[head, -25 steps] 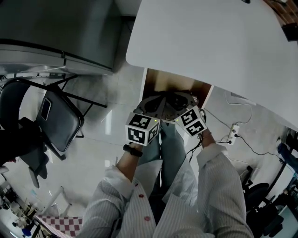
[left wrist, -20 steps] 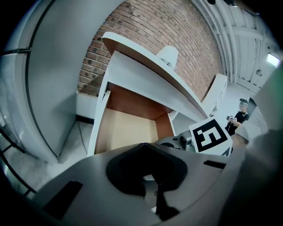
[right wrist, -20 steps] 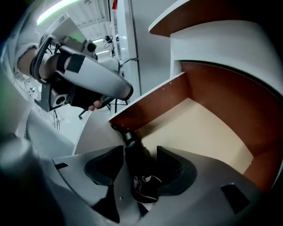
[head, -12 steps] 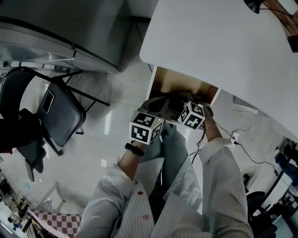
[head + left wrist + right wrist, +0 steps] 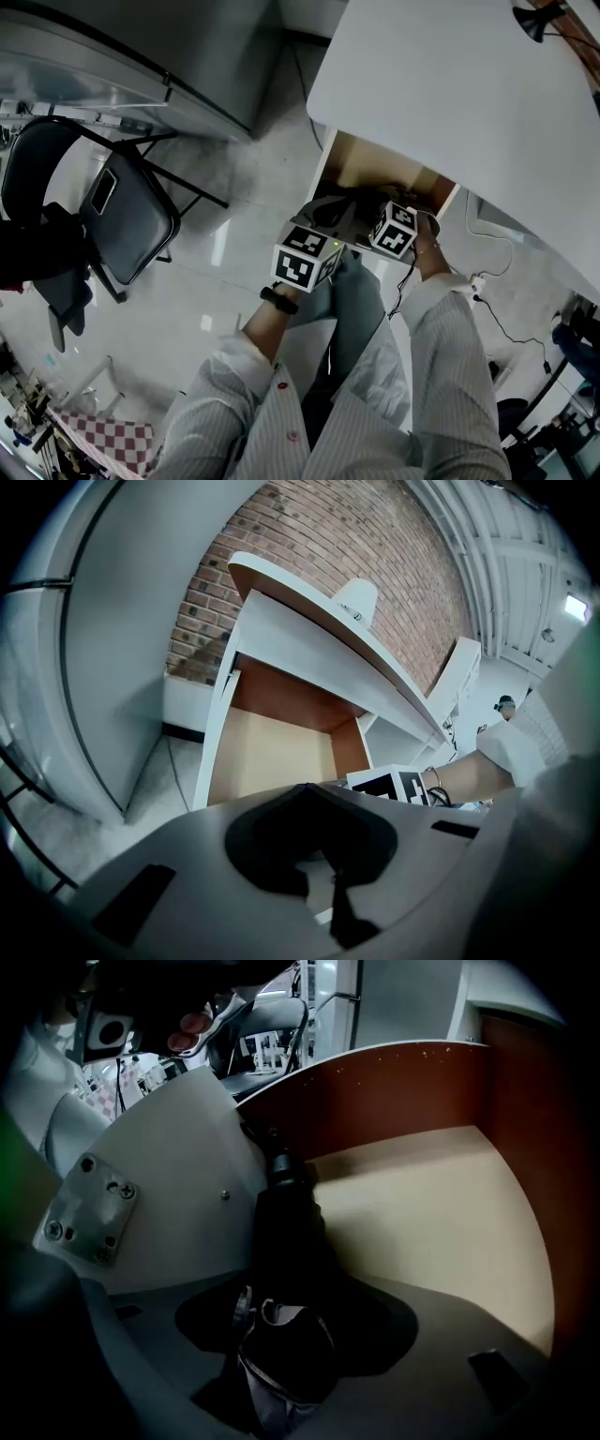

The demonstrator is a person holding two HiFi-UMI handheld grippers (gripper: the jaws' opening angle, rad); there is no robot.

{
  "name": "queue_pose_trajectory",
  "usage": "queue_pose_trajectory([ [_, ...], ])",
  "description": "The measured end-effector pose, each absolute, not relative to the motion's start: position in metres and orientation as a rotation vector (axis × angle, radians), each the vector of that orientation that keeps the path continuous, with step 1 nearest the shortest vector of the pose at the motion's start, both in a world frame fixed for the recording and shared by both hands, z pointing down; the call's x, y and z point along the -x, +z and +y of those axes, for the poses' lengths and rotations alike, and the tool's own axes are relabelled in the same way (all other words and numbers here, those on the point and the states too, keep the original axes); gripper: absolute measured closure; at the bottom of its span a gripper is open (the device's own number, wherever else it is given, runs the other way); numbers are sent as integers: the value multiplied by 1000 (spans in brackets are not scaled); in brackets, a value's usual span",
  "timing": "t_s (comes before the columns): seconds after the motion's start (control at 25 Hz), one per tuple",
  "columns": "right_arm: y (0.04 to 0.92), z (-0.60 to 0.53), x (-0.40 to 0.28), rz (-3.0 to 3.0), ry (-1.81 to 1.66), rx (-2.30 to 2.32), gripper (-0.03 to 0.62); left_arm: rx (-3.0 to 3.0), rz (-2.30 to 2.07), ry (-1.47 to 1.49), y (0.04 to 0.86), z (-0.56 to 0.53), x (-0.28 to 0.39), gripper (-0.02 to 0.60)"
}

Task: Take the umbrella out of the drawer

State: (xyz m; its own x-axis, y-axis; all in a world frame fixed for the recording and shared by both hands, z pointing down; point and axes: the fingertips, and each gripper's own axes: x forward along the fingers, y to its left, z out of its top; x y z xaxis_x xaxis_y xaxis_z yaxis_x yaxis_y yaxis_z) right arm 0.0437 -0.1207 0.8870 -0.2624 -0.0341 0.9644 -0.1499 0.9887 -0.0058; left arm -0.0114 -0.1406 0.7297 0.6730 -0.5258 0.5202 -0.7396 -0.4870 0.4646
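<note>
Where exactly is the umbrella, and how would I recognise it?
Start at the big white table; under its edge a wooden drawer stands pulled open. On the drawer's pale floor, along the left side in the right gripper view, lies the umbrella, a folded black bundle of fabric. It is the only dark thing lying on that light wood.

Glossy pale floor (image 5: 216,272), black folding chair (image 5: 122,225), white table (image 5: 450,103), brick wall (image 5: 309,536)

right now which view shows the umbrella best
The right gripper view: the dark folded umbrella lies on the drawer floor, close up. The head view shows only a dark patch in the drawer. The left gripper view does not show it.
</note>
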Motion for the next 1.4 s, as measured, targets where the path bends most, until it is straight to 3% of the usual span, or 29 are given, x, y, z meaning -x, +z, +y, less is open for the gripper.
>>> queue_pose_trajectory([
  [0.36,885,-116,-41,-1834,143,-108,390,-2176,-980,415,733,-141,11,572],
  [1.4,723,-117,-18,-2000,433,-435,393,-2171,-973,395,607,-153,32,574],
])
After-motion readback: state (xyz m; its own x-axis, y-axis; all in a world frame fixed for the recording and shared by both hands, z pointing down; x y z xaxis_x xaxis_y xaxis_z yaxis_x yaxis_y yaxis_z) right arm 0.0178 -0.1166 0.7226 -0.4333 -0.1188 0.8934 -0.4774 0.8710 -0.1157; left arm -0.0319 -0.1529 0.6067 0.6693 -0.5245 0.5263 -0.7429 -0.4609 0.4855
